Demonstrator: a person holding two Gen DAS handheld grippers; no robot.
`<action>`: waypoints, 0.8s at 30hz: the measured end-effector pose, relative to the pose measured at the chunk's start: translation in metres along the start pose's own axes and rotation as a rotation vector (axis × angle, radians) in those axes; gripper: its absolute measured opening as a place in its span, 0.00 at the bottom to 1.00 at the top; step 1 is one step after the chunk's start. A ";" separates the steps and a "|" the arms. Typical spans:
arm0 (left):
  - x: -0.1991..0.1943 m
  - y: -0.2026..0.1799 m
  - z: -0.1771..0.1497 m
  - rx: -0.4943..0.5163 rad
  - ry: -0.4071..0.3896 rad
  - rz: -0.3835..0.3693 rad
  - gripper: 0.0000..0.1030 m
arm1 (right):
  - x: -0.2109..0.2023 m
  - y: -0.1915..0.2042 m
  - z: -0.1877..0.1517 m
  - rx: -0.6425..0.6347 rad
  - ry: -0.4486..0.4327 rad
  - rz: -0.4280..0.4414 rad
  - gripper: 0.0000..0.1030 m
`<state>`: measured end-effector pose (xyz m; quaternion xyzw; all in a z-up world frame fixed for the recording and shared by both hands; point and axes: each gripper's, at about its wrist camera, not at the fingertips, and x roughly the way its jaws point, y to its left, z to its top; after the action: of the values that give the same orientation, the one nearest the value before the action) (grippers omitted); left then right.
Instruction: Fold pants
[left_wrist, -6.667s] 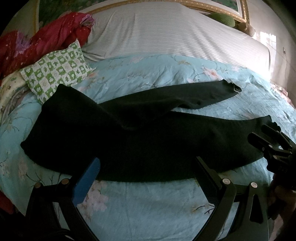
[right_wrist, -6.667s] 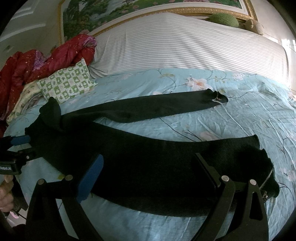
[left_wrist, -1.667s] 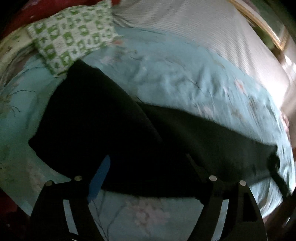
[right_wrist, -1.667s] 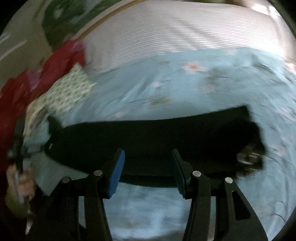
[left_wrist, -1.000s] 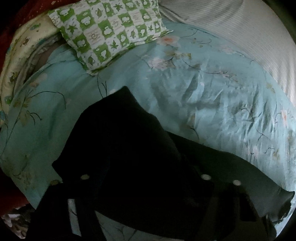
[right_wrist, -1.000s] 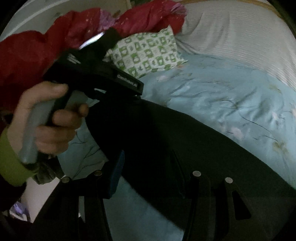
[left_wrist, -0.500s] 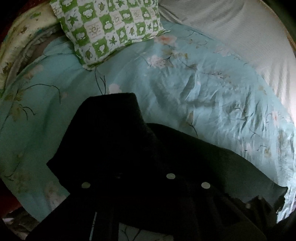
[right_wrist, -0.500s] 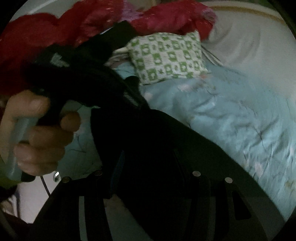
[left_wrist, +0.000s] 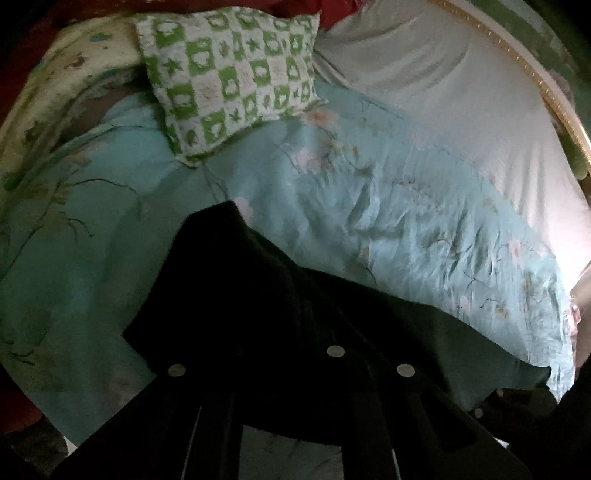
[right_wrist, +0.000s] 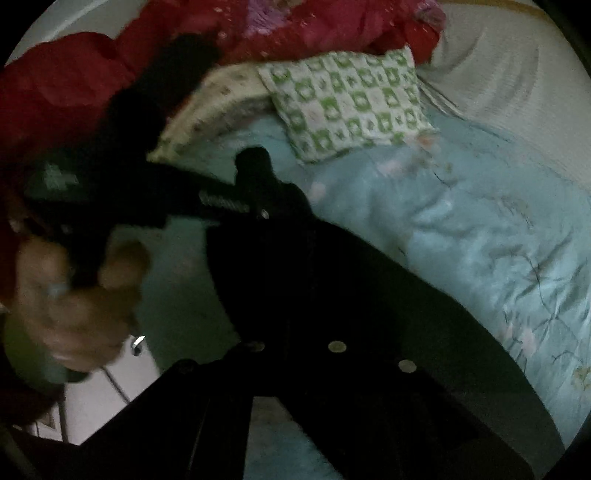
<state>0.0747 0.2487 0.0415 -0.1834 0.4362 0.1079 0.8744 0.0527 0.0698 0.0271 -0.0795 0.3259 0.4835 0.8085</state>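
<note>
The black pants (left_wrist: 236, 295) lie on the light blue floral bedspread (left_wrist: 424, 229), folded lengthwise, waist end to the left. My left gripper (left_wrist: 258, 354) is low over the waist end with its jaws close together on the dark cloth. The pants also show in the right wrist view (right_wrist: 369, 314). My right gripper (right_wrist: 295, 343) has narrow jaws on the dark cloth near the same end. The left tool and the hand holding it (right_wrist: 74, 288) appear at the left of the right wrist view. Dark fingers against dark cloth hide the exact grip.
A green and white checked pillow (left_wrist: 232, 74) lies beyond the pants. A red quilt (right_wrist: 92, 74) is piled at the far left. A white striped cover (left_wrist: 443, 103) and the gold-edged headboard (left_wrist: 535, 77) are at the back. The floor (right_wrist: 96, 398) shows past the bed edge.
Both grippers have narrowed from open to shut on the pants. The right gripper has swung from the leg end across to the waist end, beside the left gripper.
</note>
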 end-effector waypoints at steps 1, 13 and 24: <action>0.000 0.005 -0.003 0.002 -0.002 0.001 0.06 | 0.003 0.003 0.001 0.006 0.008 0.010 0.06; 0.026 0.034 -0.038 0.043 -0.009 0.024 0.06 | 0.056 0.012 -0.019 0.012 0.128 -0.001 0.06; 0.006 0.069 -0.048 -0.066 -0.019 0.043 0.27 | 0.038 0.004 -0.026 0.110 0.121 0.067 0.24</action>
<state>0.0196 0.2915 -0.0058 -0.2016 0.4278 0.1429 0.8695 0.0501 0.0879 -0.0156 -0.0532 0.4027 0.4858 0.7740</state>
